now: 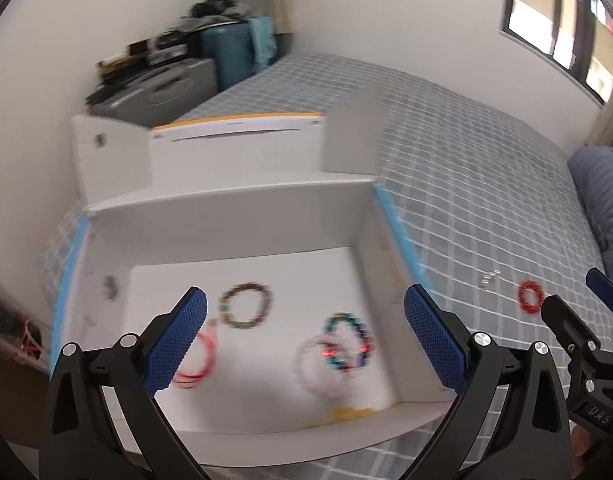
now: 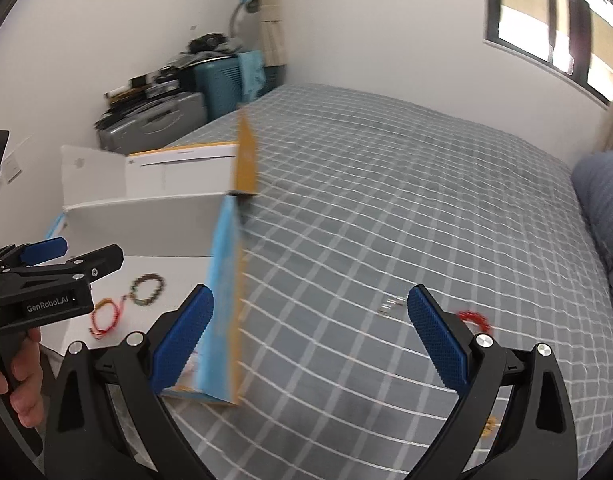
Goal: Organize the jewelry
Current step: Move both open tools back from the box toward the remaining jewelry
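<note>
Both claws gape wide, holding nothing — left gripper point(image 1: 306, 332) hangs over the boxed bracelets point(image 1: 246, 306); the red bracelet point(image 2: 472, 319) lies on the bed just beyond the right gripper point(image 2: 310, 330).

Four bracelets point(image 1: 246, 307) in one box point(image 1: 234, 216), one red bracelet point(image 1: 530, 297) outside.

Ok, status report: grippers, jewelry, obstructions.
Left gripper open, empty, over the white box. Right gripper open, empty. Bracelets in box; red bracelet and small silver pieces on bedspread. Nothing blocking them.
</note>
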